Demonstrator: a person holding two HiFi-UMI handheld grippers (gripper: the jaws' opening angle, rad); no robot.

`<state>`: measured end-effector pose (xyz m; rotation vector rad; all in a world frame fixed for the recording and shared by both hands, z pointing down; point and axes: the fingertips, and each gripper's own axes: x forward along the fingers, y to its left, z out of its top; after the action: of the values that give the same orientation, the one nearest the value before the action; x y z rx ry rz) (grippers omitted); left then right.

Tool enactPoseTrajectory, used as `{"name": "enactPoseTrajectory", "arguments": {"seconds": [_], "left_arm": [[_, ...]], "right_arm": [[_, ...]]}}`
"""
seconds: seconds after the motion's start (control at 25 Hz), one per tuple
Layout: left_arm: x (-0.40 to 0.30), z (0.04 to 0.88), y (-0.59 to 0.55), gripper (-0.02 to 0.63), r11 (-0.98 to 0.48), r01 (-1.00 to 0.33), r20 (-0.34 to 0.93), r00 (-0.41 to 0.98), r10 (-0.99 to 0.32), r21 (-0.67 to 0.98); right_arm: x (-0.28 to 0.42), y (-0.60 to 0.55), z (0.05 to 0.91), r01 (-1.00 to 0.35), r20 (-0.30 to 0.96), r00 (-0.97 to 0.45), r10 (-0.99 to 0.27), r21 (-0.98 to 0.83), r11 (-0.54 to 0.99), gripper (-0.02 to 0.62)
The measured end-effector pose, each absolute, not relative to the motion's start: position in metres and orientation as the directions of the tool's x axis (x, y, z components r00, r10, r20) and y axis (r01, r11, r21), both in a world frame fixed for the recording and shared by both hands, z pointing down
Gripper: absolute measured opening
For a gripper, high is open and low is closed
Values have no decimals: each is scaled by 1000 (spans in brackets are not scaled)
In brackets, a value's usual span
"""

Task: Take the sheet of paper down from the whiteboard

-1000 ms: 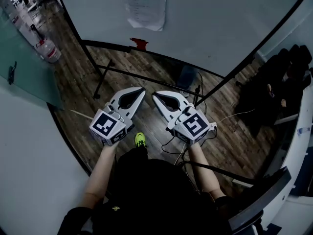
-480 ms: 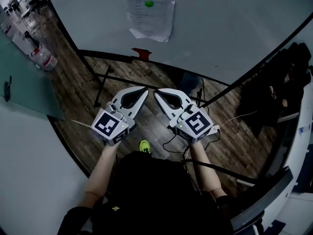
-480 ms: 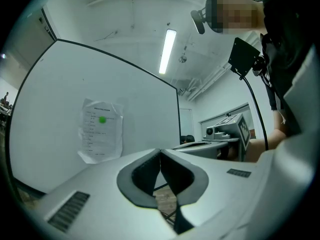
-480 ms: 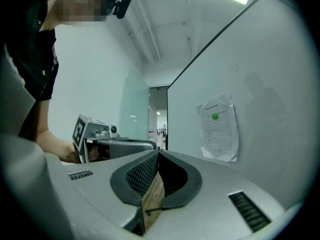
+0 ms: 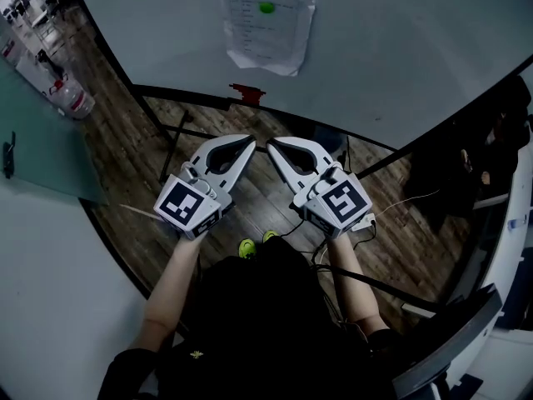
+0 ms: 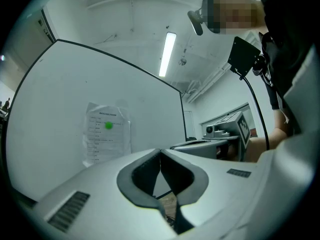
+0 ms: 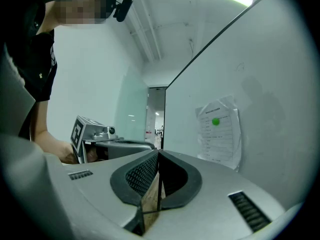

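Note:
A crinkled sheet of paper with printed lines hangs on the whiteboard, pinned near its top by a green round magnet. It also shows as the paper in the left gripper view and the paper in the right gripper view. My left gripper and right gripper are held side by side, level, short of the board and below the sheet. Both are shut with nothing between the jaws.
The whiteboard stands on a black frame with legs on a wooden floor. A red eraser sits on the board's bottom ledge. Cables trail on the floor to the right. A glass partition and a water bottle are at left.
Both grippers have moved forward together toward the whiteboard, staying shut. The paper now sits lower and larger in the head view.

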<state>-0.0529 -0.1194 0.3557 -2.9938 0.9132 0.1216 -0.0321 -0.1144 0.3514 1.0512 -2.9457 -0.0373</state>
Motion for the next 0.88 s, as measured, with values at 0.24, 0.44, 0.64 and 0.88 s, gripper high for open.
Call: {"name": "enactPoseTrajectory", "arguments": {"seconds": [0.24,0.44,0.64,0.88], "left_arm": [[-50,354,-139,18,-829,-560,-76,826,-559,8],[-51,345,-160,18,-819,-573,-85,816,-571,0],[-49,333,-187,18,-816,-577,-95,814,-573,-27],[-37,325,-214,18,-808,-587,-103,808,-580,-52]], "right_arm": [[-32,-135,347,-627,0,-779,-627,43,778,2],[-35,-157,345,-613,7,-789,-614,49,789,2],[-34,-181,335,-598,-6,-801,-599,63,799,6],[-27,-210,323,-587,-13,-808,-589,93,804,11]]}}
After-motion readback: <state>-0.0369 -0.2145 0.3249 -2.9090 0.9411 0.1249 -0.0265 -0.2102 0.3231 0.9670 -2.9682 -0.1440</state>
